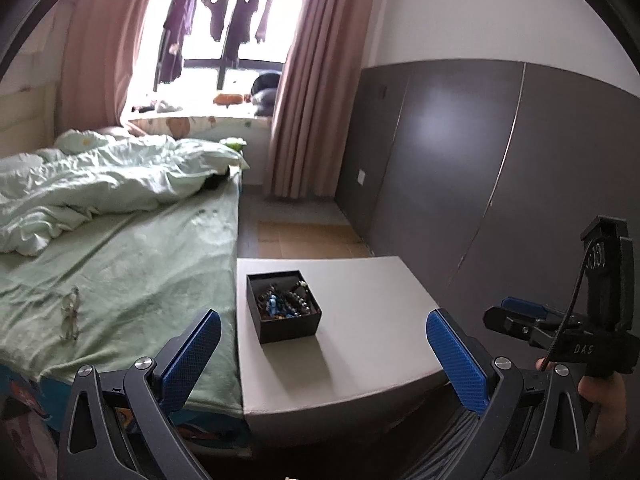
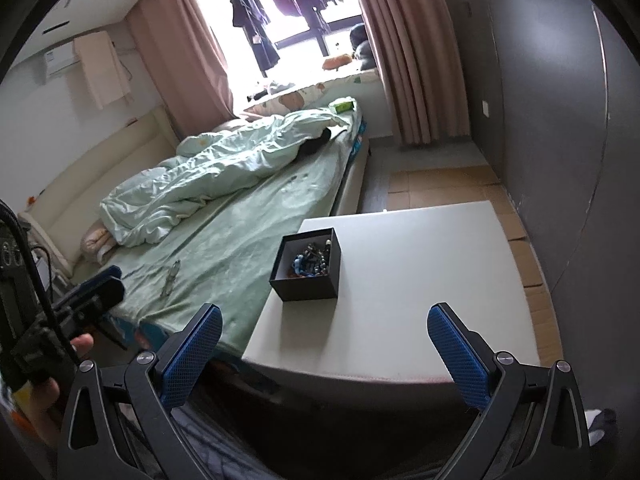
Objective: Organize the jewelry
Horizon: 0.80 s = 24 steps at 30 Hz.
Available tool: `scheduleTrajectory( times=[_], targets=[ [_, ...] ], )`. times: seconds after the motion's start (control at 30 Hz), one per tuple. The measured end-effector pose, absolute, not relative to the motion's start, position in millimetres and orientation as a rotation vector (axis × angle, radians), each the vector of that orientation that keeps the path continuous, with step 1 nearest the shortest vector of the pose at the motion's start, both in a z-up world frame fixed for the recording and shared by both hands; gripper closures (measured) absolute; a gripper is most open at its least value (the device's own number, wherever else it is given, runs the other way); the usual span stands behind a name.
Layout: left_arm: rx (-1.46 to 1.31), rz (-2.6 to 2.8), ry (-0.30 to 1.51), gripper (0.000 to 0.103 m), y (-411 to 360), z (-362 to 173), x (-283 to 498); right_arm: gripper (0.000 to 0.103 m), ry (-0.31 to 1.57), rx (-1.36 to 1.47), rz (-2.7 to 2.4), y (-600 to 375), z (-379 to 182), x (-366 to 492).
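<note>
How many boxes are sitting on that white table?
1. A single black box stands open on the white table, toward the side nearest the bed, with beaded jewelry piled inside. Nothing else shows on the tabletop in either view.

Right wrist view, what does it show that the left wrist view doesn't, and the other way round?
Only the right wrist view shows the wall air conditioner, the cream headboard and a green box at the bed's far end.

Only the left wrist view shows the right gripper from the side, beyond the table's right edge.

Both share the open black box of beaded jewelry on the white table, glasses lying on the green sheet, the rumpled quilt, pink curtains, and both grippers open, holding nothing.
</note>
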<state>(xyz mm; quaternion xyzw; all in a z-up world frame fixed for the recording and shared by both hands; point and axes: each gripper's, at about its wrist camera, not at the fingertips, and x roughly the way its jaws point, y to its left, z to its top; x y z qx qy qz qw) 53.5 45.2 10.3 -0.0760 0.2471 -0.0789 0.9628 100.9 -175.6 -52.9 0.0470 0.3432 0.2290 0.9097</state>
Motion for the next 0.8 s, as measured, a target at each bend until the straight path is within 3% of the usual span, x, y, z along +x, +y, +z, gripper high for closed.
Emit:
scheduleTrajectory(
  times=[0.8],
  targets=[
    [-0.113,-0.145,0.438,0.0,40.5,18.5,-7.4,0.0,0.621,0.083,0.452,-189.6,-39.1,39.8]
  ],
)
